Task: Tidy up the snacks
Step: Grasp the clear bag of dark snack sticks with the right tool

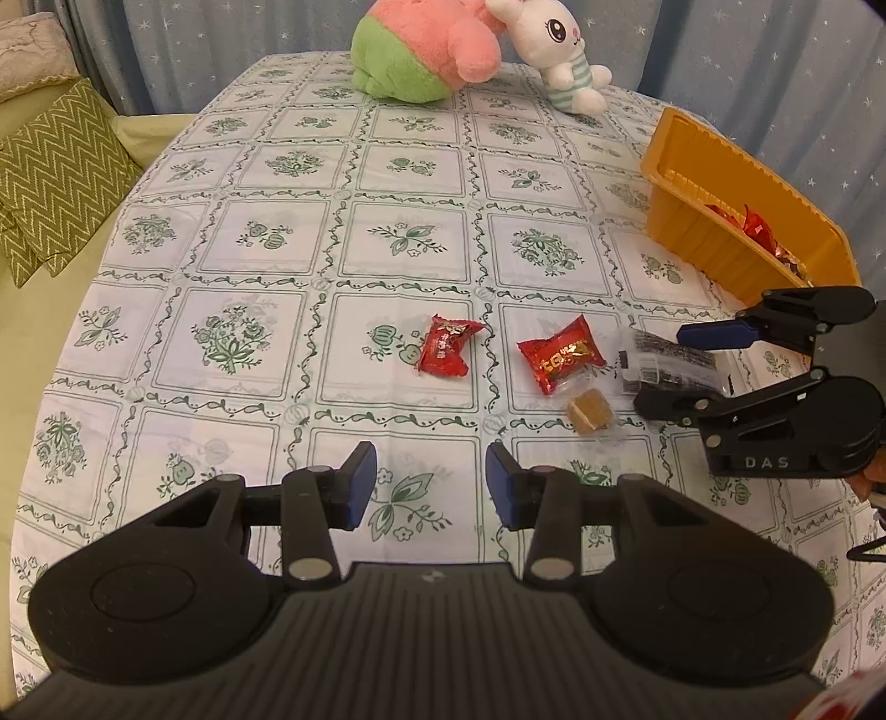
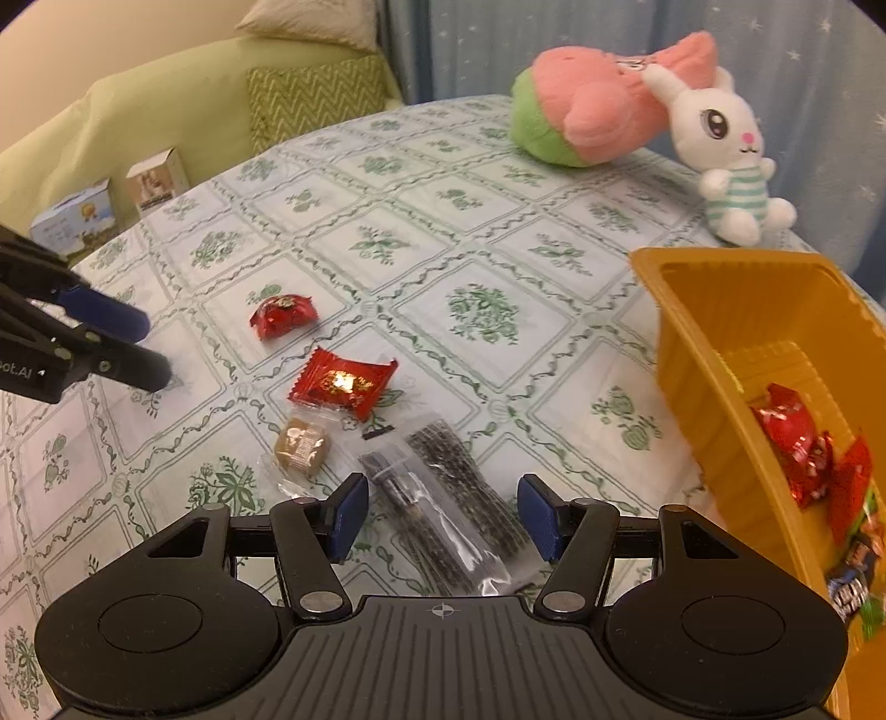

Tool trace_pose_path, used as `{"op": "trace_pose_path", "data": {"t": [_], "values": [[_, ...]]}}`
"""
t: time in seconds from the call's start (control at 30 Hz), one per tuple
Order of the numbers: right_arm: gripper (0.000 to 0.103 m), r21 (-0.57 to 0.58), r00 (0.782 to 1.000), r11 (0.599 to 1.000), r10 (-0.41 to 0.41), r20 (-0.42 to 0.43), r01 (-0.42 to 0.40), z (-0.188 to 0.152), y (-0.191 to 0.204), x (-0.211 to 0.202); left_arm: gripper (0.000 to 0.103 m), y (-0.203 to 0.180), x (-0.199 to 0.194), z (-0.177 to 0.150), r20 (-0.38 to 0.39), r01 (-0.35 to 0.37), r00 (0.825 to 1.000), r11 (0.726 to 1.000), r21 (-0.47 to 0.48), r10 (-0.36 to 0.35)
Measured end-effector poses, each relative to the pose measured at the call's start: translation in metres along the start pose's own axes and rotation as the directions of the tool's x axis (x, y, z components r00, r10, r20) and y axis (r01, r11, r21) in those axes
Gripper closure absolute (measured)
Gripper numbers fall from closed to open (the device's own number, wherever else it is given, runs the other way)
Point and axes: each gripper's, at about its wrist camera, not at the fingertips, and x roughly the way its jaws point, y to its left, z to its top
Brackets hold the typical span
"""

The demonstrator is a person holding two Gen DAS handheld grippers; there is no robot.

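Two red-wrapped candies lie on the tablecloth: one round (image 1: 446,346) (image 2: 283,314), one flat (image 1: 562,357) (image 2: 342,382). A brown cube sweet (image 1: 590,411) (image 2: 302,446) in clear wrap sits beside the flat one. A clear packet of dark sticks (image 1: 667,363) (image 2: 443,498) lies between the open fingers of my right gripper (image 2: 443,518), which also shows in the left wrist view (image 1: 659,368). My left gripper (image 1: 431,486) is open and empty, above bare cloth short of the candies; it also shows in the right wrist view (image 2: 130,346). An orange tray (image 1: 720,243) (image 2: 698,354) at the right holds several wrapped snacks.
A pink-and-green plush (image 1: 426,52) (image 2: 576,116) and a white rabbit plush (image 1: 559,50) (image 2: 725,160) sit at the table's far edge. Two small boxes (image 2: 105,202) stand at the left edge. A green sofa with zigzag cushions (image 1: 55,177) lies beyond the table.
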Motion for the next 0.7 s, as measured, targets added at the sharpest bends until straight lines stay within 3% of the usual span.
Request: {"op": "trace_pose_path", "data": {"t": [0.13,0.23,0.7], "values": [[0.046,-0.016,1.000,1.000,0.007,-0.002,-0.007,-0.002,0.005,0.001,0.063,-0.004,0.003,0.003,-0.002,0.015,1.000,1.000,0.013,-0.015],[0.062,-0.009,0.999,0.999,0.032,-0.001,-0.032,-0.003,0.008,0.000,0.063,-0.007,0.005,0.005,-0.003,0.027,1.000,0.999,0.025,-0.027],[0.065,0.077,1.000,0.997,-0.016,0.005,0.015,-0.014,0.016,-0.016,0.064,-0.028,0.011,0.006,-0.001,0.084,0.996,0.993,0.087,-0.084]]}}
